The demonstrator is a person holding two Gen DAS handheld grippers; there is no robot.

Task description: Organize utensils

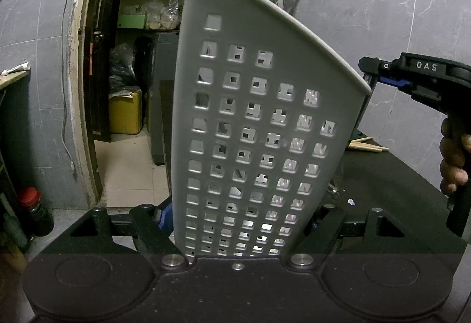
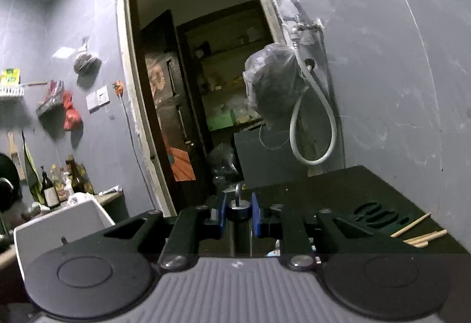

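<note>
A tall white utensil holder (image 1: pixel 259 123) with square holes fills the left wrist view, tilted. My left gripper (image 1: pixel 240 220) is shut on its lower part, a finger on each side. In the right wrist view the same holder (image 2: pixel 59 223) shows at the lower left. My right gripper (image 2: pixel 238 214) is shut on a dark-handled utensil (image 2: pixel 239 209) with a metal hanging loop at its end, which sticks up between the blue pads (image 2: pixel 255 214). The rest of that utensil is hidden. The right gripper (image 1: pixel 412 78) also appears at the right of the left wrist view, beside the holder's upper rim, held by a hand (image 1: pixel 453 164).
Wooden utensils (image 2: pixel 418 231) and black scissors (image 2: pixel 379 214) lie on the black table (image 2: pixel 338 190). A grey tiled wall with a tap and hose (image 2: pixel 312 128) stands behind. An open doorway (image 2: pixel 206 87) leads to a storeroom. Bottles (image 2: pixel 59 184) stand at the left.
</note>
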